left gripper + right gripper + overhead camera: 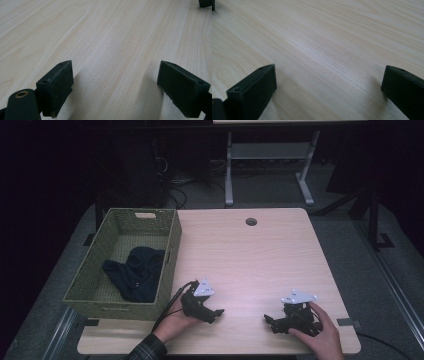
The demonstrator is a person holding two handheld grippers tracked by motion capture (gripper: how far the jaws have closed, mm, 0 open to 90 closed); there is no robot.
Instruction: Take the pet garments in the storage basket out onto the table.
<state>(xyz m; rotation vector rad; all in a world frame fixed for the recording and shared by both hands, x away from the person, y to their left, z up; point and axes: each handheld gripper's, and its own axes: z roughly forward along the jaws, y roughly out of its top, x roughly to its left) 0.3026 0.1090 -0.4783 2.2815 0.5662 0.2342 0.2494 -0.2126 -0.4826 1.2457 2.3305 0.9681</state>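
My left gripper [216, 312] rests low on the light wood table [250, 255] near its front edge, held by a hand, and points right. In the left gripper view my left gripper [116, 75] stands open with bare wood between its jaws. My right gripper [270, 320] sits at the front right, held by the other hand, and points left toward the left one. The right gripper view has my right gripper [329, 80] open over bare wood too. A dark garment [136, 272] lies bunched inside a green woven basket [170, 255] at the table's left.
A round cable hole [251, 221] sits near the table's far edge. White desk legs [229, 170] and cables stand on the floor beyond. The tip of the other gripper [205, 3] peeks in at the top right of the left gripper view.
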